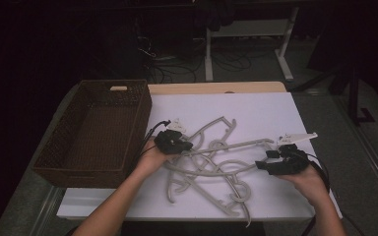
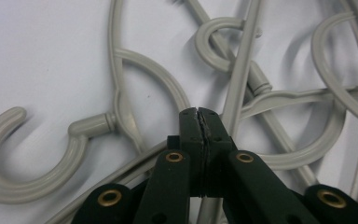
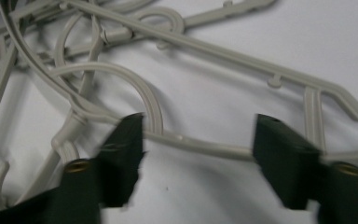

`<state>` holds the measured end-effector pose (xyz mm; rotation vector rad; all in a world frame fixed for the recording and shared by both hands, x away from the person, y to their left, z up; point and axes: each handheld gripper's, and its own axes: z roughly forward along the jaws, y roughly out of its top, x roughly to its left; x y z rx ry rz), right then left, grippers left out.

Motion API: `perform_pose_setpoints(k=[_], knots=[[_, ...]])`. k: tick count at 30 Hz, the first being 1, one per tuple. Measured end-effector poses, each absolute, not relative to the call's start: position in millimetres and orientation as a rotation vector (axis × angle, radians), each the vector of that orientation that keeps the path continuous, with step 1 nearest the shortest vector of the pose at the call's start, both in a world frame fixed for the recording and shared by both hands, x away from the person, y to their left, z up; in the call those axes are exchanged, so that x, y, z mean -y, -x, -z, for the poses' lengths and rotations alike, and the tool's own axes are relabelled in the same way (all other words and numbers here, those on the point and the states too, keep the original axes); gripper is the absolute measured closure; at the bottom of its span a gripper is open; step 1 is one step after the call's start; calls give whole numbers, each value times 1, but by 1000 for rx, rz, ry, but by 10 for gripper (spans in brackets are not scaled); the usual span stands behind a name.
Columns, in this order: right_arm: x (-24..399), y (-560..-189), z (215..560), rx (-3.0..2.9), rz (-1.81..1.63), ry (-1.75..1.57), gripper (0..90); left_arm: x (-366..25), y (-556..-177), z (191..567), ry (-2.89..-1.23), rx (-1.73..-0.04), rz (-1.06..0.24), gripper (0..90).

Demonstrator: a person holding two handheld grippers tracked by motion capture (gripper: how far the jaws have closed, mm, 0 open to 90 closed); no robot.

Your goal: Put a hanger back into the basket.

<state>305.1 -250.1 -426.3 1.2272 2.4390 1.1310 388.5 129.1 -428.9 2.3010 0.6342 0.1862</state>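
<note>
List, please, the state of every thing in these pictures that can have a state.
Left gripper: jaws shut, tips together over the hangers; whether a bar is pinched, cannot tell.
Right gripper: jaws open, a hanger bar between them, not pressed.
Grey plastic hangers: tangled in a heap, lying flat on the white board.
Brown wicker basket: upright, empty.

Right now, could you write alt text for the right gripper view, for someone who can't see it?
Two black jaws of the right gripper stand apart on either side of a thin bar of a grey plastic hanger. More tangled grey hangers lie behind on a white table.
</note>
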Motion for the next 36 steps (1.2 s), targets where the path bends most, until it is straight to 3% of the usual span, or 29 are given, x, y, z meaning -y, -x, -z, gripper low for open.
perform_pose_setpoints(k=[3,4,6,9,36], knots=[[255,-305,429,-2458,-1086,-1257,671,-129,-389,430,-2313,-635,-180,894],[255,-305,429,-2458,-1086,-1257,671,-129,-389,430,-2313,-635,-180,895],[259,-305,433,-2479,-1050,-1282,796,-128,-388,430,-2327,-629,-179,895],[259,-307,438,-2510,-1012,-1293,863,-128,-388,431,-2330,-631,-177,895],[263,-349,449,-2388,-953,-1432,890,-119,-372,434,-2419,-552,-73,897]])
